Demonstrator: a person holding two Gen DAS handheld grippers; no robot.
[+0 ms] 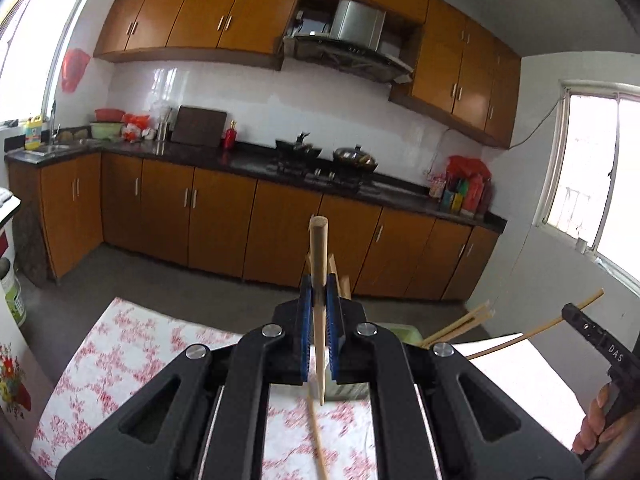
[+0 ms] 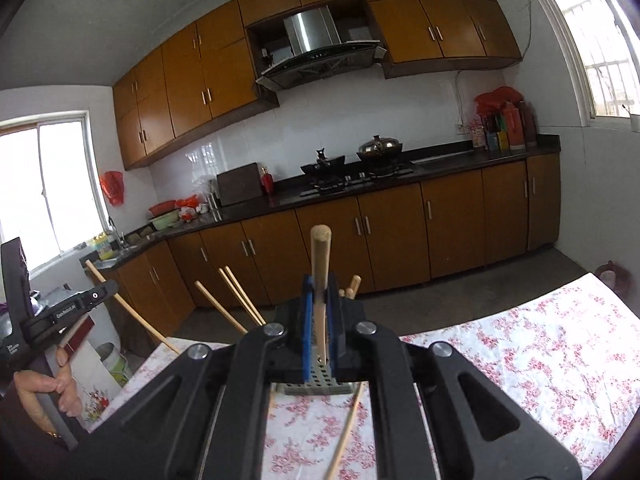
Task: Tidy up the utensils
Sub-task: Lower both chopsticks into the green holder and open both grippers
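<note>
Each of 2 grippers, left gripper (image 1: 319, 300) and right gripper (image 2: 319, 304), pinches 1 round wooden chopstick (image 1: 319, 264) (image 2: 320, 264) pointing toward 12 o'clock, above 1 perforated grey holder (image 2: 320, 380).

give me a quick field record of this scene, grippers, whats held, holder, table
left gripper: shut on a wooden chopstick, near upright
right gripper: shut on a wooden stick, rounded end up
holder: grey perforated utensil holder just past the right gripper, more chopsticks leaning out of it
loose chopstick: lying on the cloth below the left gripper
table: covered by a white cloth with red flower print
background: kitchen counter with stove, wooden cabinets
</note>
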